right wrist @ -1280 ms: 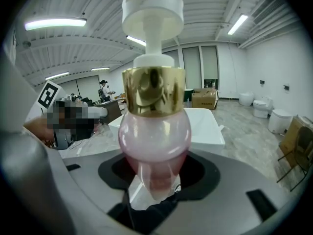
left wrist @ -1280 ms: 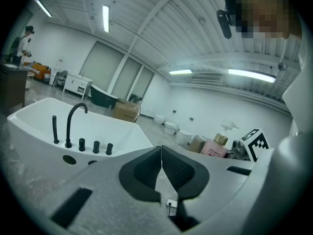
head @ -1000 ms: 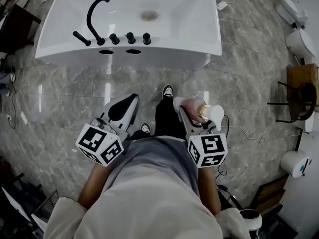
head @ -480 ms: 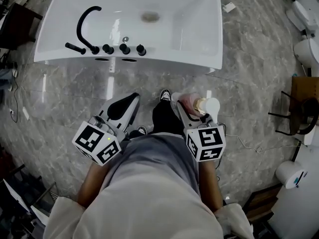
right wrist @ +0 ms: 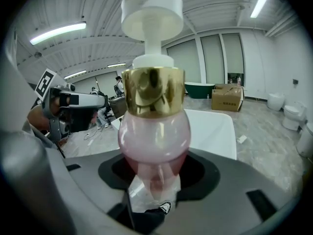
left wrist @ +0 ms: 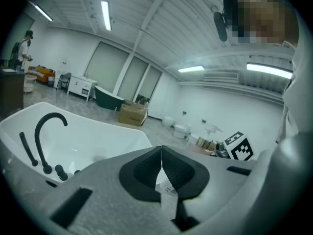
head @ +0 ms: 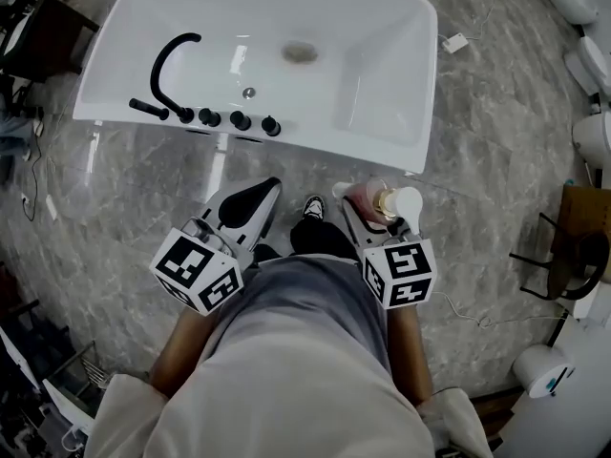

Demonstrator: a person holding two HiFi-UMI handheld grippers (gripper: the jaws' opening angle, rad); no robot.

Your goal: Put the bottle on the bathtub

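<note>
The white bathtub (head: 382, 93) fills the top of the head view, standing on the grey marbled floor (head: 496, 160), with a black faucet (head: 164, 65) on its near rim. Short of the tub, the left gripper (head: 265, 187) has its jaws pressed together on nothing. The right gripper (head: 355, 197) is clamped on the pink bottle (head: 370, 198), whose lower body sits between the jaws. Its gold collar (right wrist: 153, 91) and white pump (right wrist: 151, 13) stick out past them, clear of the tub

I register a grey marble floor (head: 496, 122), a cardboard box (left wrist: 133, 115) just beside a dark green tub (left wrist: 108, 98), and a dark-framed chair (head: 573, 256).
</note>
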